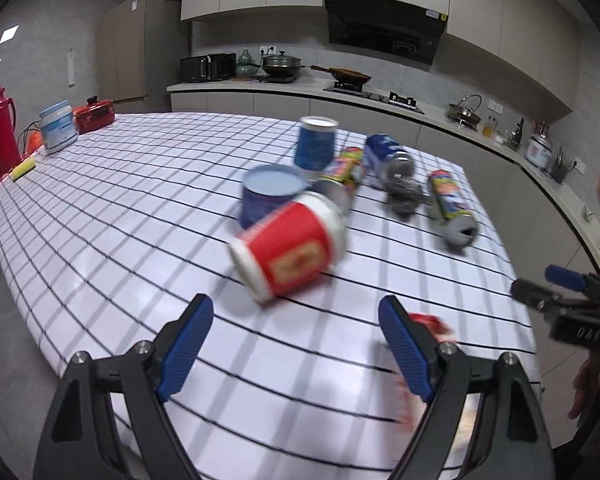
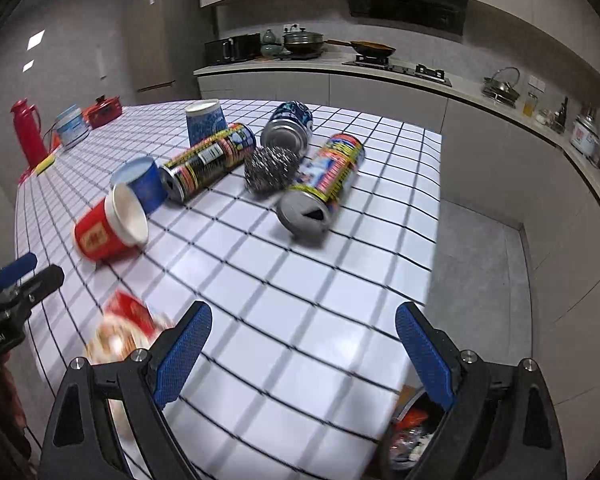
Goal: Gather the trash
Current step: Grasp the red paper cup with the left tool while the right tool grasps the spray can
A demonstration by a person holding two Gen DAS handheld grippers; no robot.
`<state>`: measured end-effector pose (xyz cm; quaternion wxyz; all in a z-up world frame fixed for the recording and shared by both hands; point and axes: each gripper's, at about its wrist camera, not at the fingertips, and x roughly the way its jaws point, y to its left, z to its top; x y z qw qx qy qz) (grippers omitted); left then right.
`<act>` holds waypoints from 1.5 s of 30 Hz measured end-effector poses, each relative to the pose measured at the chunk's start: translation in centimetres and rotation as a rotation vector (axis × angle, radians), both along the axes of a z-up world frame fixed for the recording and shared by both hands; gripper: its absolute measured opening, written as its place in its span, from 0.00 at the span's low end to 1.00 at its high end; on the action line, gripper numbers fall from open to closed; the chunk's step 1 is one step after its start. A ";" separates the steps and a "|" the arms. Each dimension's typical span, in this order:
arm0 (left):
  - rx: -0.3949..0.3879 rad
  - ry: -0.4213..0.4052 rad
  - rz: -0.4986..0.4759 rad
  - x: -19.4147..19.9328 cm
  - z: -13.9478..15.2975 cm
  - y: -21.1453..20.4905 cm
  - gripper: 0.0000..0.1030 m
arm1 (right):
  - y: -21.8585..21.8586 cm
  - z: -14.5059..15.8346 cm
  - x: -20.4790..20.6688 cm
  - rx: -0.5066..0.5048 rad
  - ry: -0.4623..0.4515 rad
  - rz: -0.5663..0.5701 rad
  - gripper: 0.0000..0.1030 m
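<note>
Trash lies on the checked table [image 1: 140, 220]: a red paper cup [image 1: 292, 248] [image 2: 108, 228] on its side, two blue cups [image 1: 268, 196] [image 1: 316, 144], two colourful cans [image 2: 212, 160] [image 2: 324, 184], a blue can [image 2: 288, 124] and a steel wool ball [image 2: 270, 168]. A red wrapper [image 2: 128, 320] lies near the front edge. My left gripper [image 1: 296, 344] hangs open just short of the red cup, nothing between its fingers. My right gripper [image 2: 304, 352] is open too, over bare table in front of the right-hand can.
A bin [image 2: 412, 432] holding trash stands on the floor below the table's front right corner. A red flask [image 1: 0, 132], a white tub [image 1: 58, 126], a red pot [image 1: 94, 114] and a yellow sponge [image 1: 24, 168] sit at the far left. Kitchen counters run behind.
</note>
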<state>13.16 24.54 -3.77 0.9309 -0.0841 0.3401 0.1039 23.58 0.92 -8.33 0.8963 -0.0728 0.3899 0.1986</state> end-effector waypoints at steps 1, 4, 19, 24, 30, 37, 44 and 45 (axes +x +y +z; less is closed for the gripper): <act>0.000 0.009 -0.015 0.5 -0.3 0.7 0.83 | 0.6 0.0 0.2 -0.003 -0.002 -0.007 0.92; 0.009 0.036 -0.072 2.6 -1.2 1.9 0.83 | 2.0 0.1 1.2 -0.009 -0.007 -0.046 0.92; 0.021 0.087 -0.300 8.5 -2.7 3.0 0.79 | 3.5 0.4 7.1 0.036 0.018 -0.204 0.92; -0.022 0.069 -0.300 8.1 -2.7 3.5 0.69 | 3.1 -0.1 9.5 0.059 0.045 -0.228 0.85; -0.042 0.047 -0.298 6.9 -2.2 3.1 0.66 | 3.2 -0.6 12.1 0.087 0.076 -0.239 0.79; -0.023 0.064 -0.280 9.2 -2.2 3.5 0.72 | 3.1 -1.9 15.0 0.106 0.140 -0.245 0.68; -0.033 0.088 -0.308 10.6 -3.1 2.8 0.69 | 2.9 -2.2 14.2 0.110 0.162 -0.223 0.55; -0.037 0.086 -0.308 10.6 -3.0 2.7 0.69 | 2.9 -2.1 13.6 0.105 0.159 -0.223 0.54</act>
